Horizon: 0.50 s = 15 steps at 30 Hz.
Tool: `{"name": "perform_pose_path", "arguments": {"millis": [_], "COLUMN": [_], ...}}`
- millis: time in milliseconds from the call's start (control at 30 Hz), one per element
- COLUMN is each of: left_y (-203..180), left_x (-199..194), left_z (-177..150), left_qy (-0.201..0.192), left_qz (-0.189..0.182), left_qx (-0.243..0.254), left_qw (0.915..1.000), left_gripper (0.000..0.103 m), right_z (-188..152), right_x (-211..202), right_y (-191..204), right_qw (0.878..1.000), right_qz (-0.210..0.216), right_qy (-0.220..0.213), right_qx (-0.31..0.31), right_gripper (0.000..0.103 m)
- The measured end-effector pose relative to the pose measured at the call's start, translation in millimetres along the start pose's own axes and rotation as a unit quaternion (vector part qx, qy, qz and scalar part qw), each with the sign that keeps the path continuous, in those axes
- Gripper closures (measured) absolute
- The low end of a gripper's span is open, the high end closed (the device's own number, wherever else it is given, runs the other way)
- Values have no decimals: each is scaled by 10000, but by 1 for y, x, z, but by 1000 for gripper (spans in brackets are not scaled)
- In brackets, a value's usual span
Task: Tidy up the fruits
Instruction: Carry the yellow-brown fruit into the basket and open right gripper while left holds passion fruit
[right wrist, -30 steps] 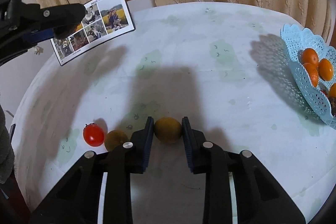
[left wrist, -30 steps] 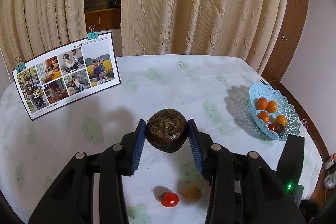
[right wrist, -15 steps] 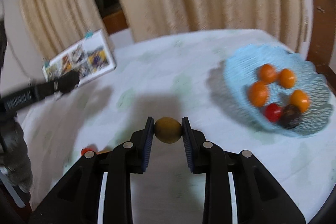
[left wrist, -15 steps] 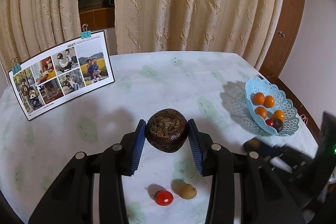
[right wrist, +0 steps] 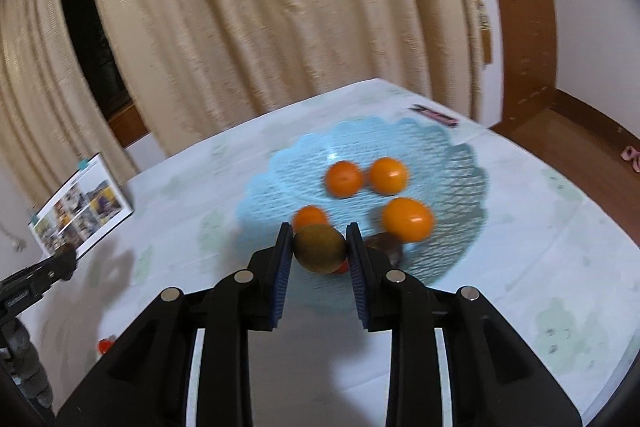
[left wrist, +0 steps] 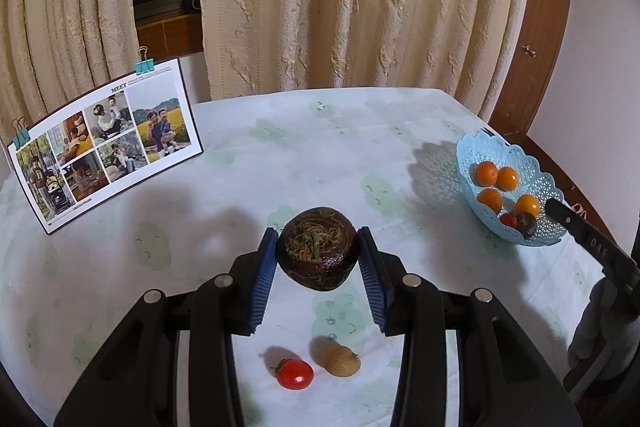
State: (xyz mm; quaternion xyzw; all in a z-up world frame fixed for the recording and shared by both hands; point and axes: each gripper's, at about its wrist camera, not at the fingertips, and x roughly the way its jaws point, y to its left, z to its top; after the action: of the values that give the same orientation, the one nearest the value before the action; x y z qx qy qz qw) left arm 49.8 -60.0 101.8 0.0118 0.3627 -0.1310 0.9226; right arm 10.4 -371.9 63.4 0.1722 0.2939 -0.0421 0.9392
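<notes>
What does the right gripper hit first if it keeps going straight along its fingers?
Likely the blue basket: the right gripper, shut on a yellow-brown fruit, points into it, toward the nearest orange. Depth unclear.

Fruit count on the table

Four orange fruits [left wrist: 487,173], two red tomatoes [left wrist: 295,373], two dark brown fruits [left wrist: 317,247], two yellow-brown fruits [left wrist: 341,360], one blue basket [left wrist: 464,163], one photo board [left wrist: 106,143].

My left wrist view is sharp and softly lit, shadows falling leftward on the tablecloth [left wrist: 280,155]; my right view is motion-blurred, both bowed at edges.
</notes>
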Motion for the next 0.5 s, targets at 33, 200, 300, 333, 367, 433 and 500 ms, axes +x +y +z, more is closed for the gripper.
{"name": "perform_pose_path", "arguments": {"millis": [33, 200, 300, 333, 367, 433, 500], "left_y": [-1, -10, -17, -20, -24, -31, -40], "left_x": [0, 3, 5, 6, 8, 10, 12], "left_z": [0, 2, 3, 3, 4, 5, 8], "left_qy": [1, 12, 31, 40, 50, 55, 57], "left_qz": [-7, -41, -57, -69, -87, -103, -150], "left_qx": [5, 72, 125, 146, 177, 228, 293], "left_qw": [10000, 10000, 9999, 9999, 9998, 9997, 9994], "left_gripper": [62, 62, 62, 62, 62, 62, 62], "right_z": [0, 1, 3, 3, 3, 1, -2], "right_x": [1, 6, 2, 0, -2, -7, -12], "right_y": [-4, -25, -39, -42, -45, -51, -57], "right_qw": [10000, 9995, 9983, 9978, 9973, 9956, 9932], "right_qz": [-44, -180, -114, -126, -158, -320, -530], "right_qy": [-1, -64, -247, -311, -372, -537, -717], "right_qx": [38, 254, 517, 573, 615, 697, 750], "right_gripper": [75, 75, 57, 55, 55, 55, 55]}}
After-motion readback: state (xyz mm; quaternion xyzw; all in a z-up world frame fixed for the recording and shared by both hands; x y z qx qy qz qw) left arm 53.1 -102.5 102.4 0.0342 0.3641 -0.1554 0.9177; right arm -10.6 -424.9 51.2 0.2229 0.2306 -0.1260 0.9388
